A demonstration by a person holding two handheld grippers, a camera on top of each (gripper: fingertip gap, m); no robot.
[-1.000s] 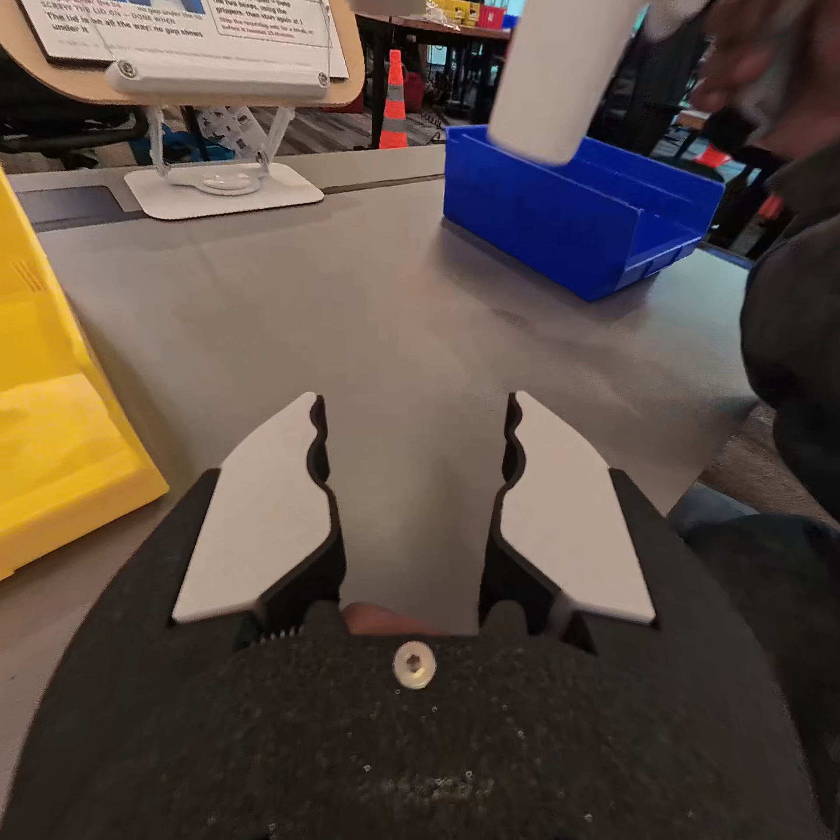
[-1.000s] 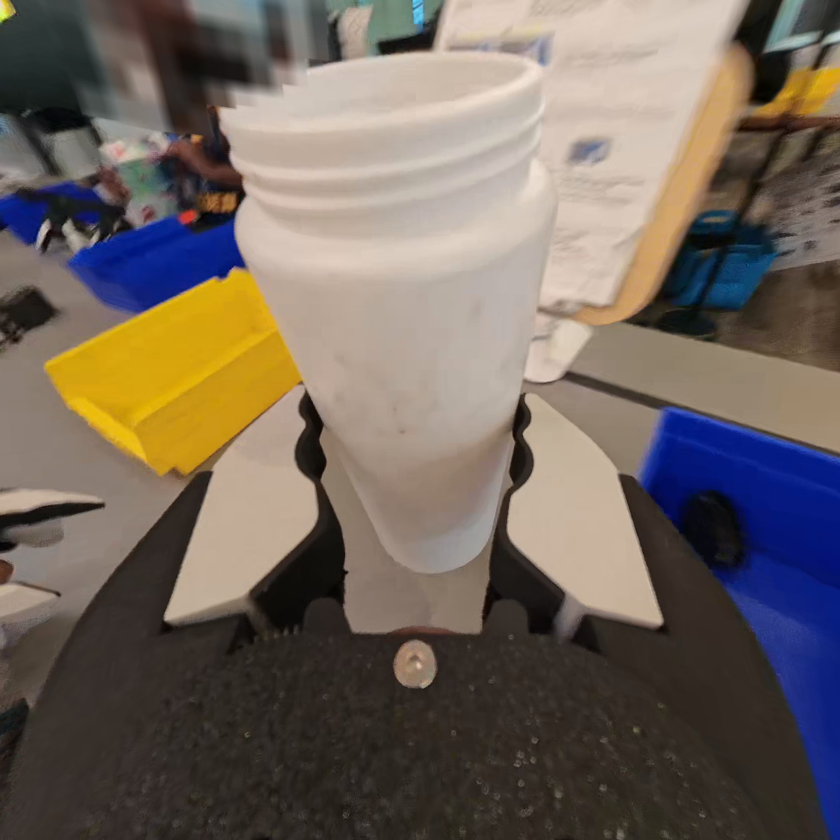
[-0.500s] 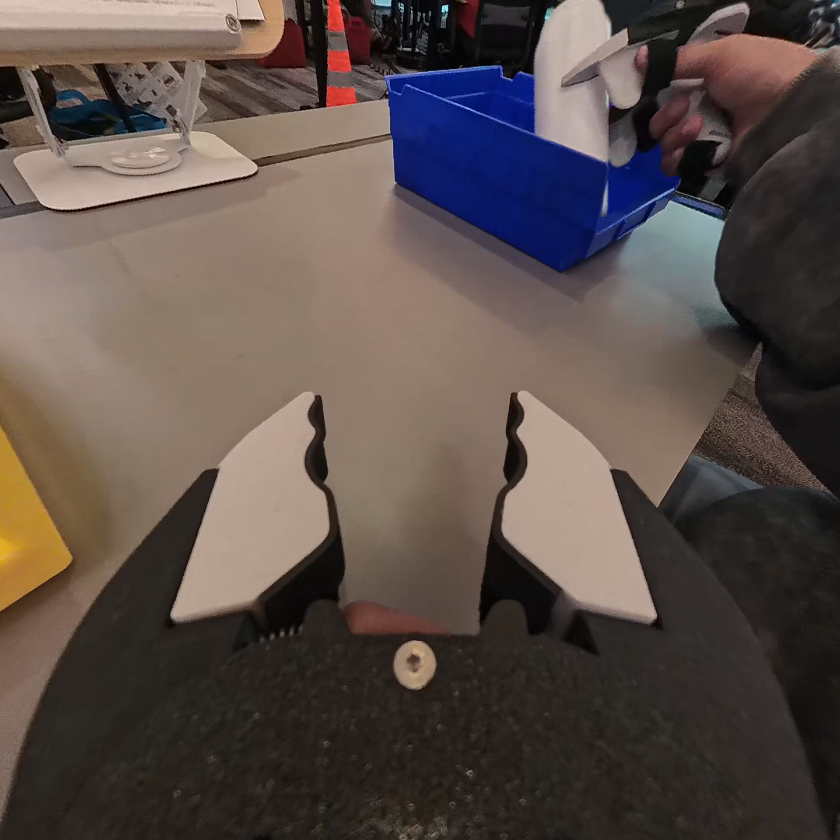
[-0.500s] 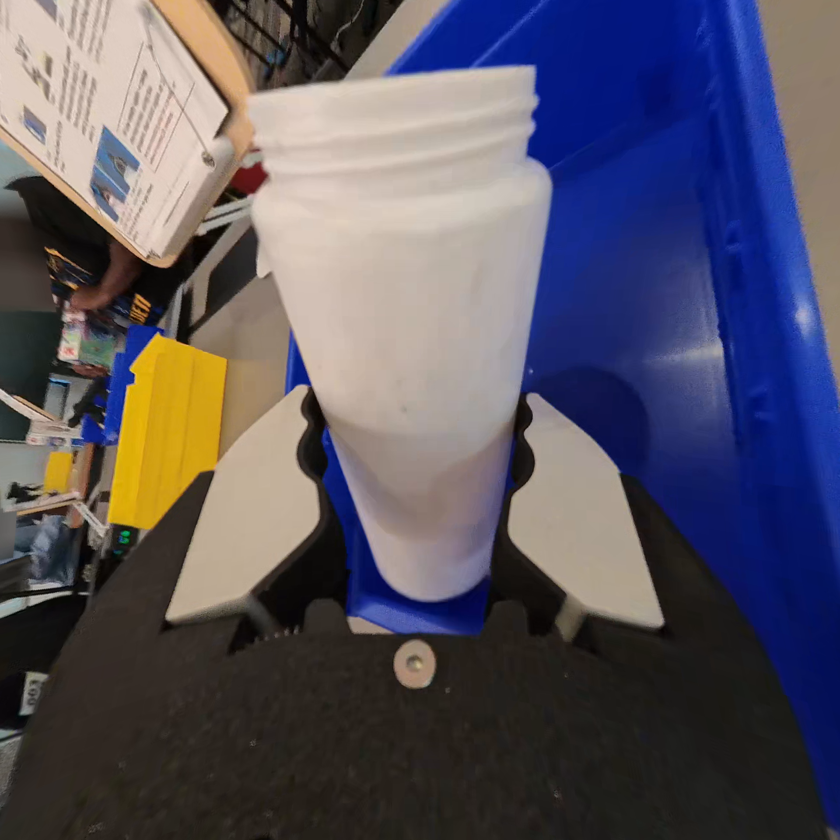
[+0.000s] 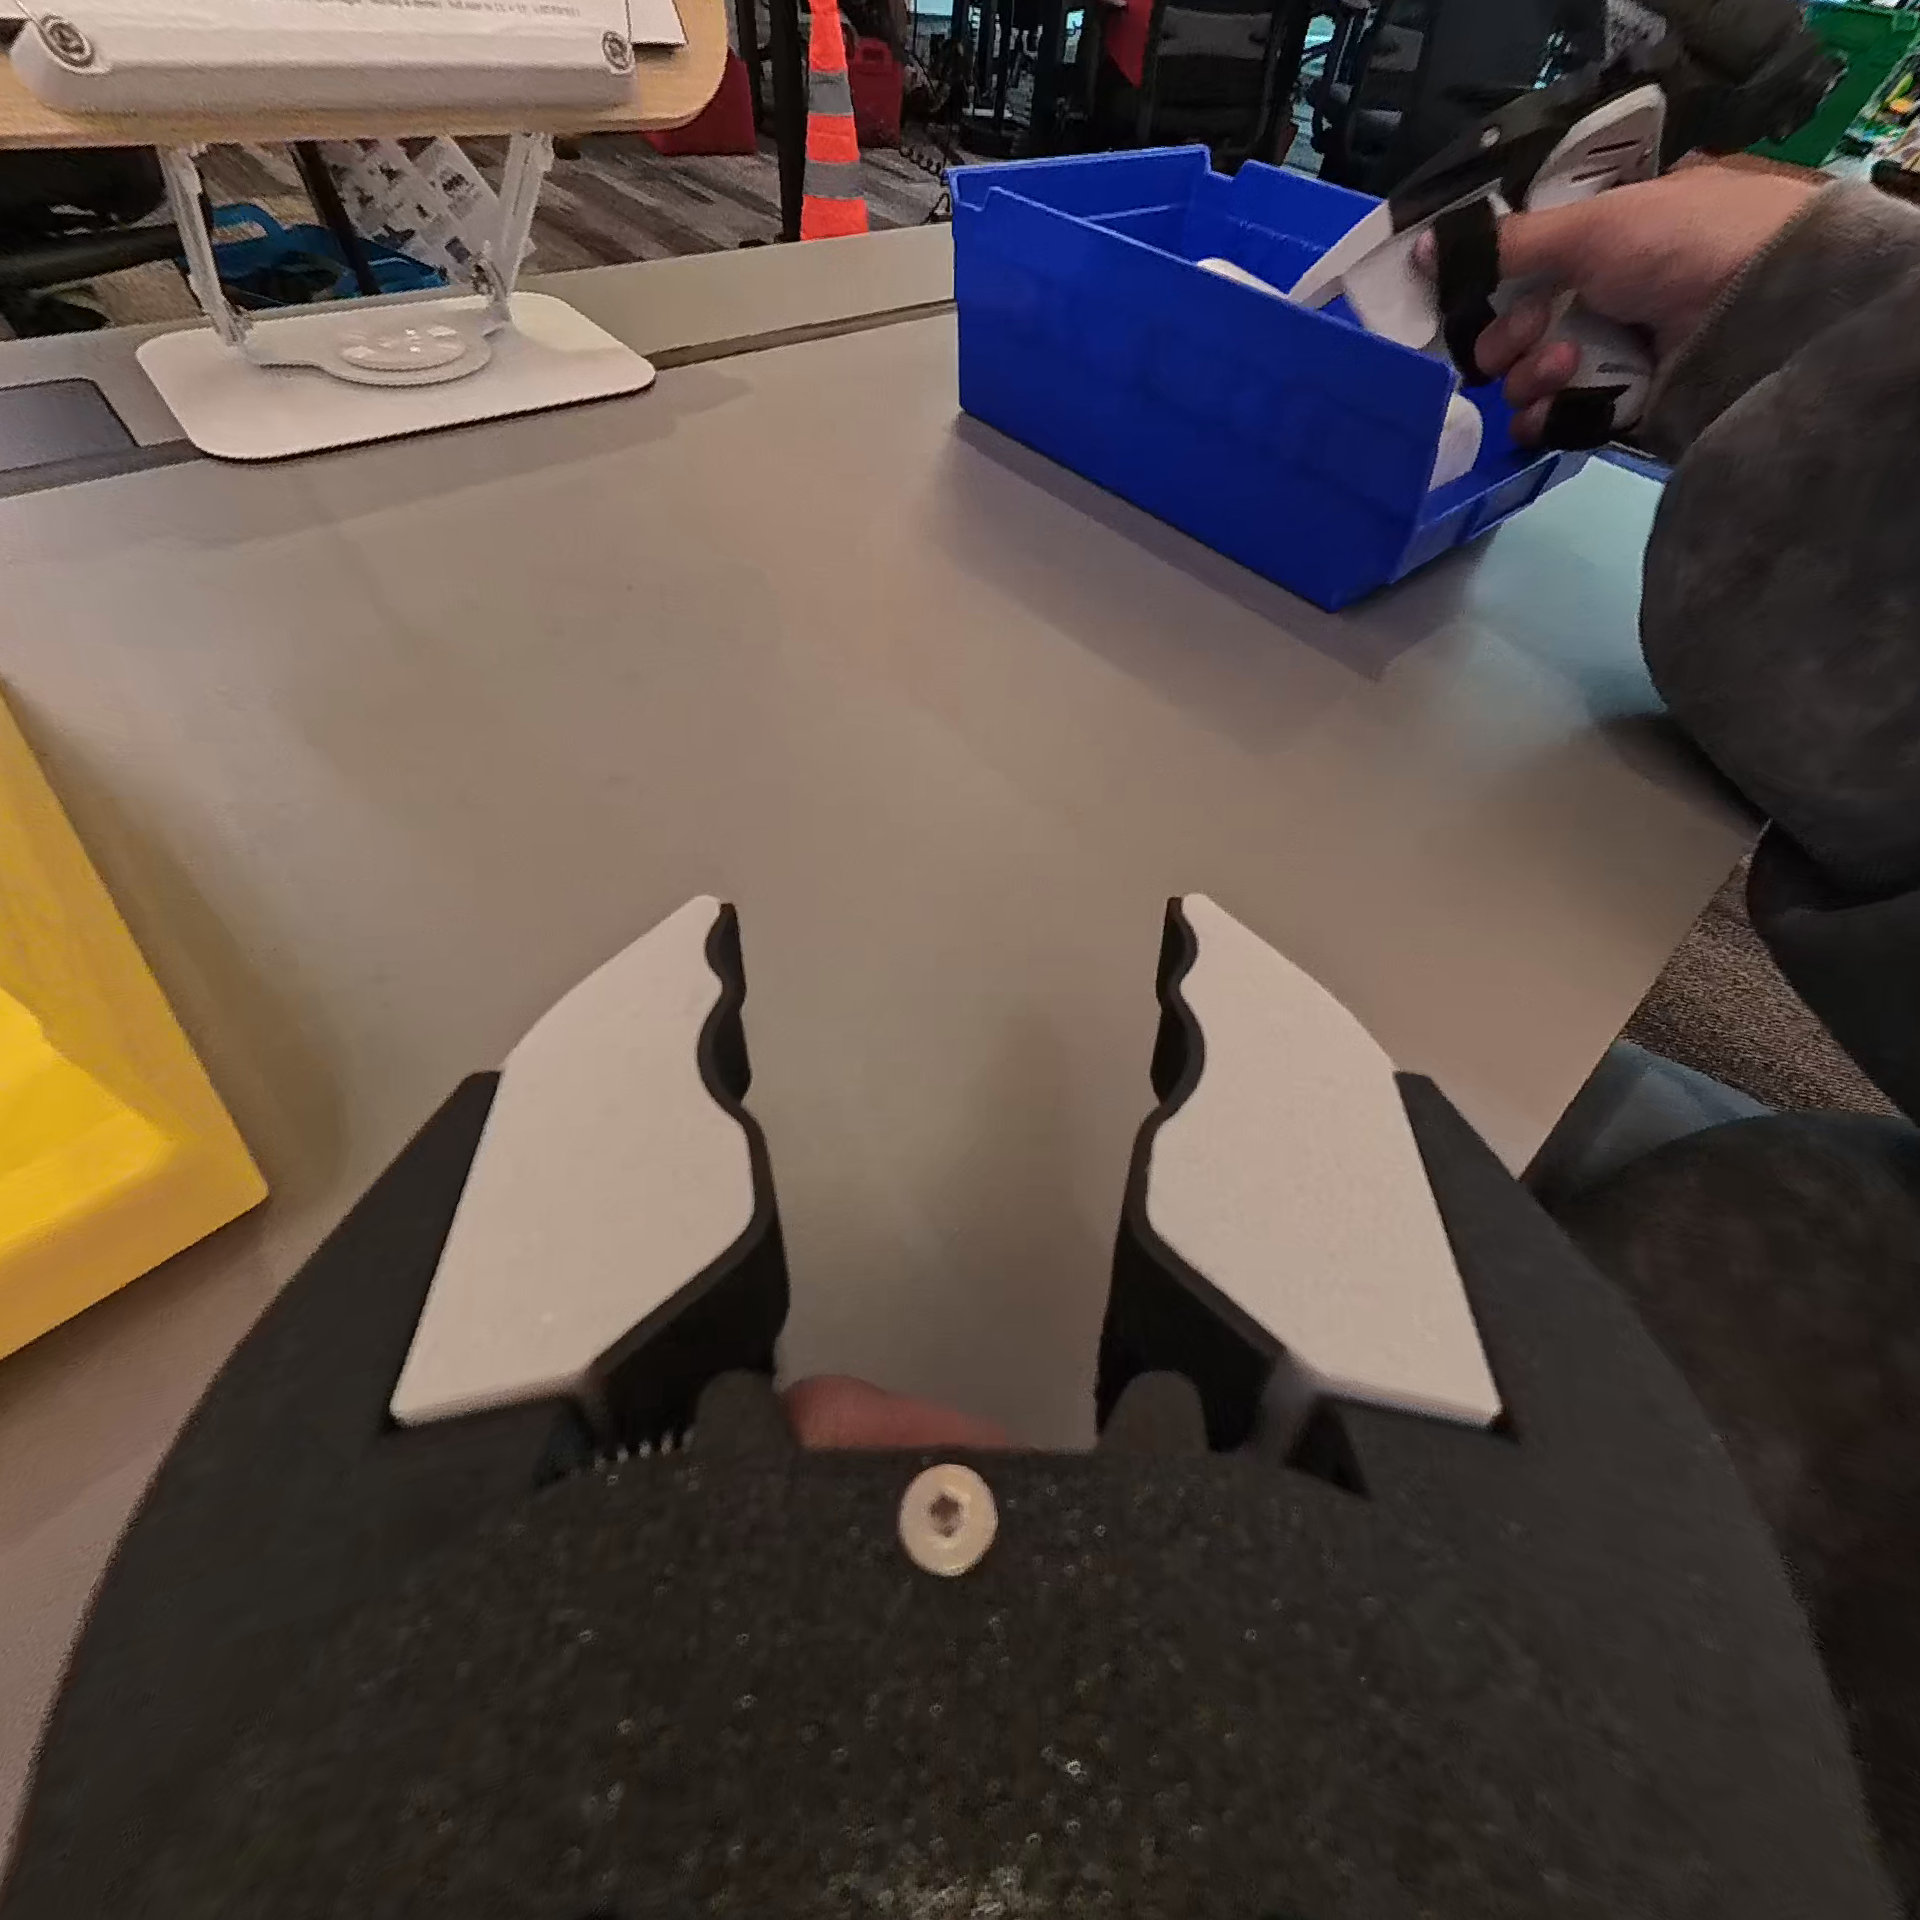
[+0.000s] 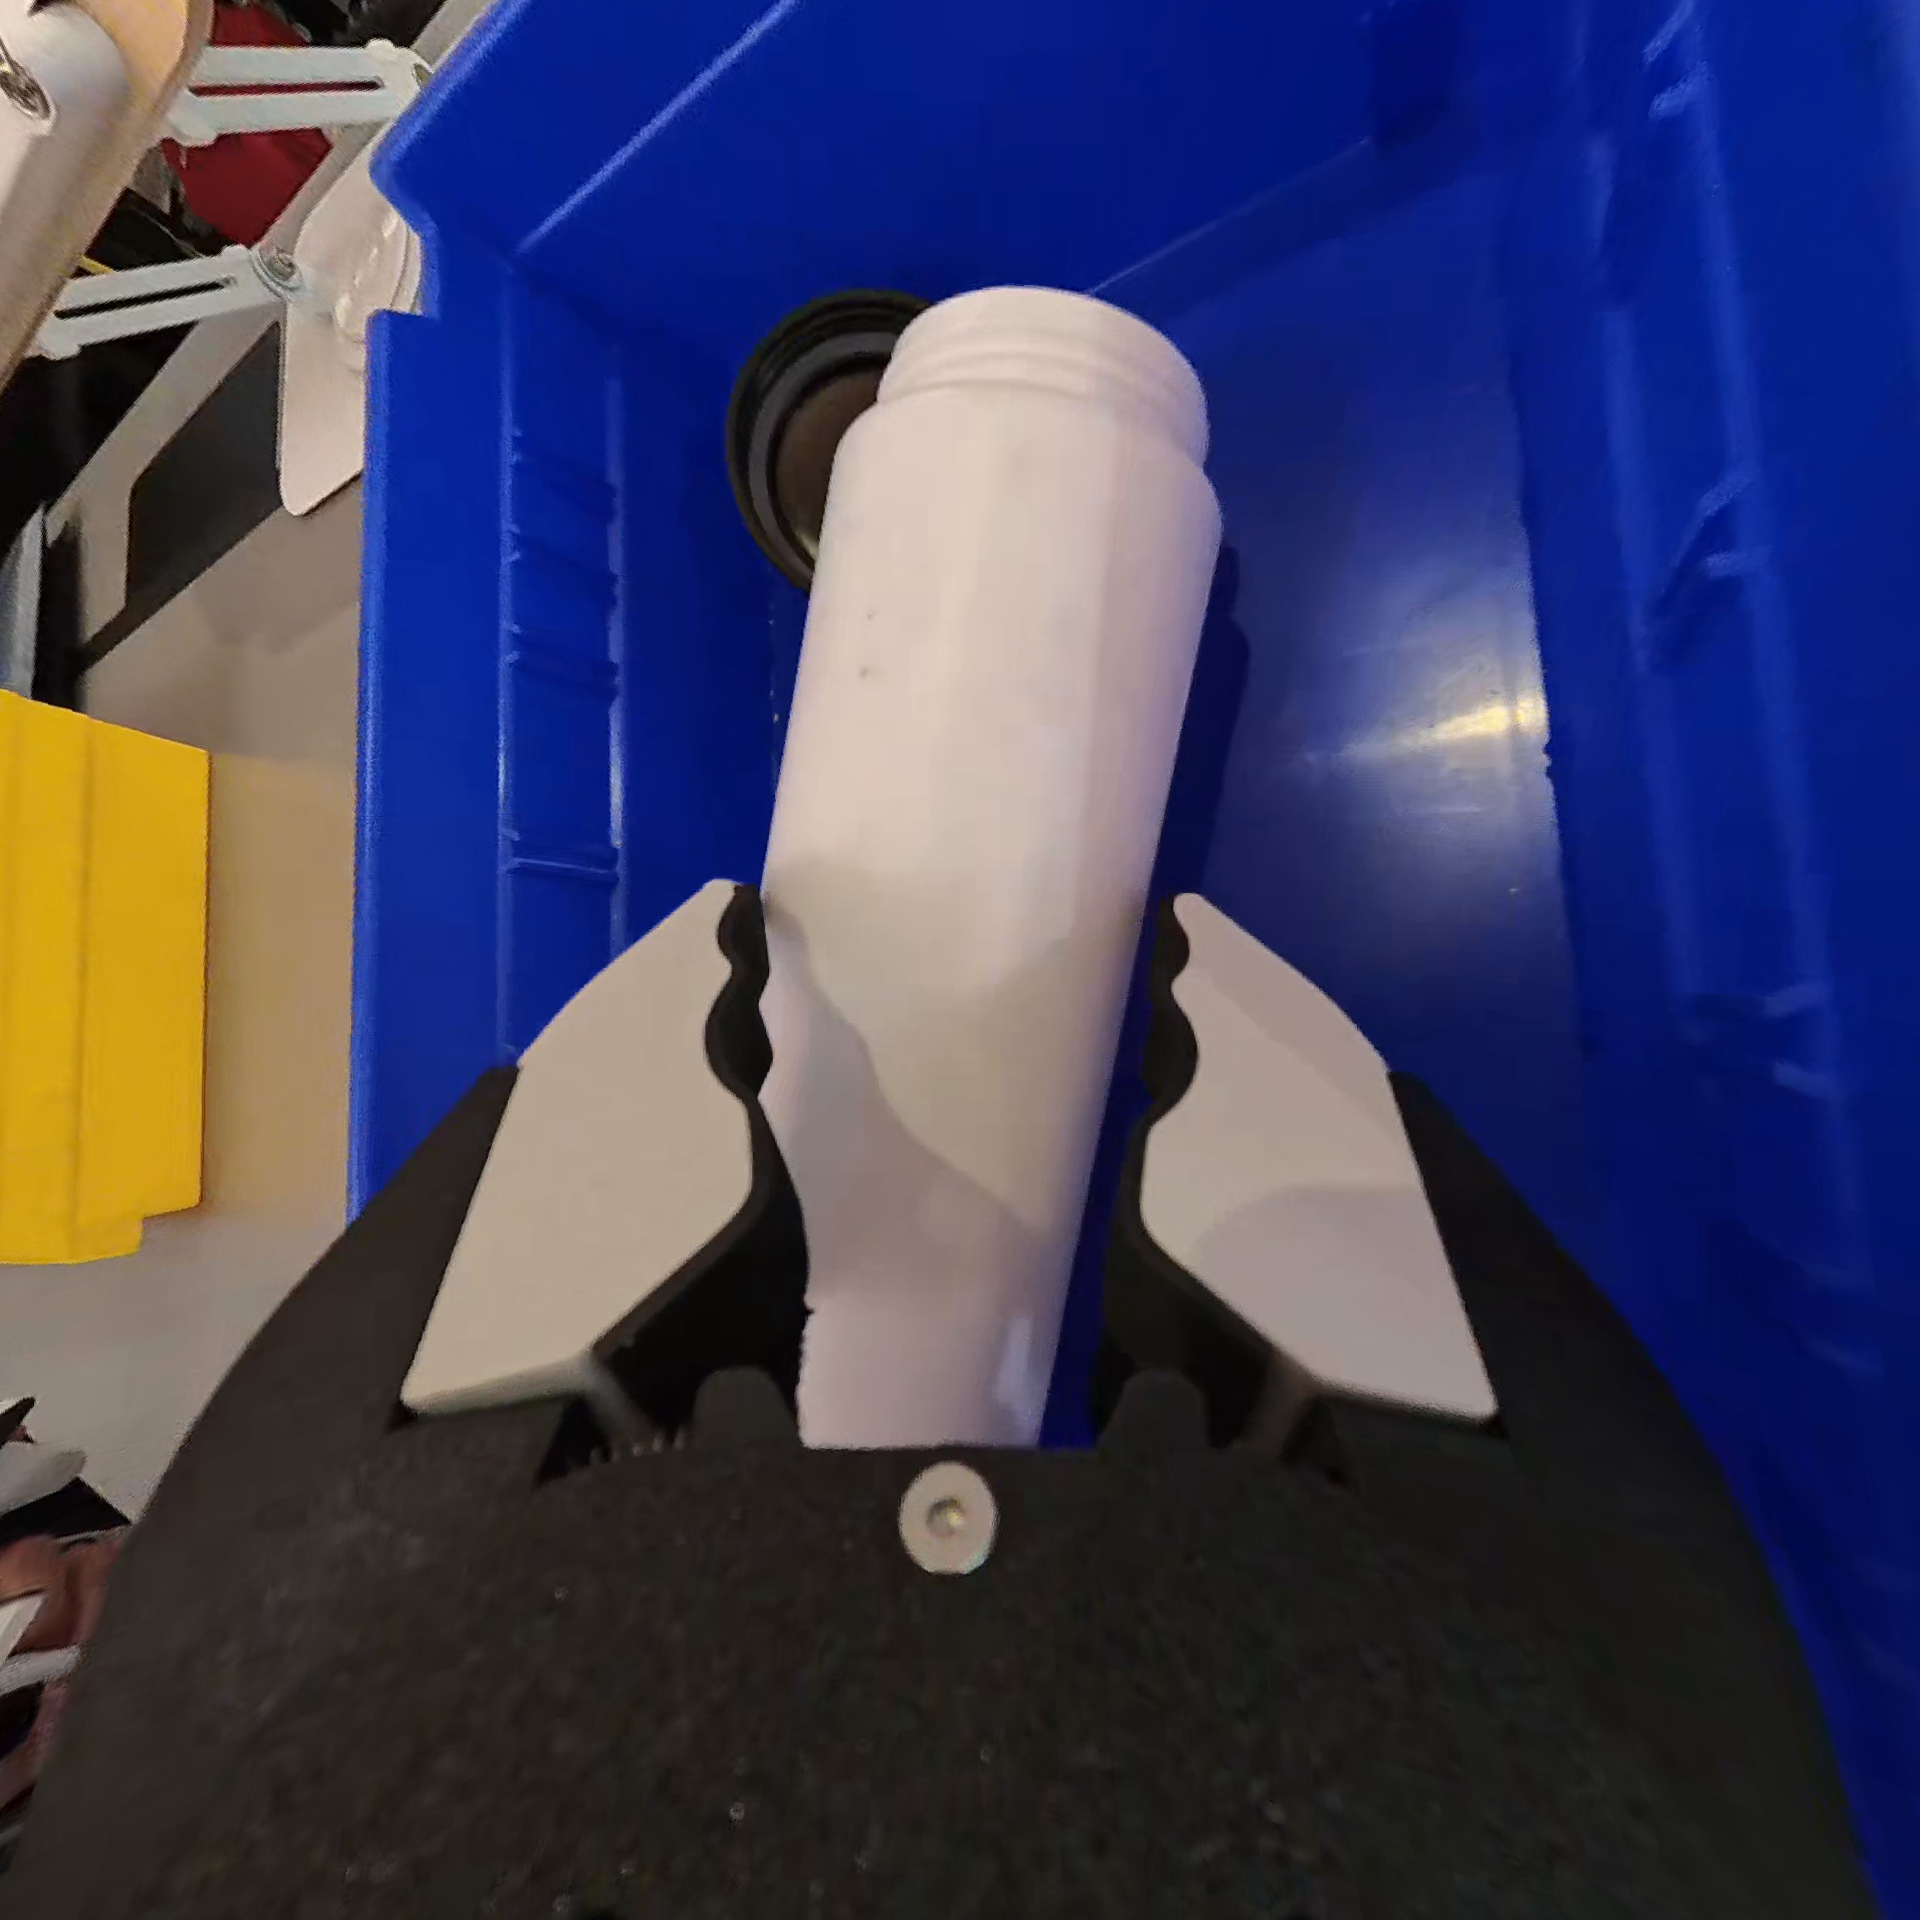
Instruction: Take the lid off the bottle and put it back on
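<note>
Left wrist view: the left gripper [image 5: 951, 1023], black with two pale grey finger plates, hangs released over a wide grey tabletop [image 5: 727, 665], its jaws spread with only bare surface between them. There is open room ahead and to both sides. A yellow plastic bin [image 5: 94, 1132] is cut off at the left edge. Far right, a blue plastic bin [image 5: 1174, 384] stands near the table's right edge; a hand [image 5: 1621, 281] holds the right gripper [image 5: 1475, 229] down into it, and the bin wall hides most of what lies inside. A white stand [image 5: 395, 364] with a board sits at the back.

Right wrist view: the right gripper [image 6: 951, 1023] looks into the blue bin, walls close on every side. A white plastic bottle [image 6: 997, 748], lidless with bare neck threads, lies between the spread jaws. A gap shows at the right finger; at the left, contact is unclear, so whether it is grasped cannot be told. A round black lid [image 6: 790, 436] lies touching the neck, partly hidden.
</note>
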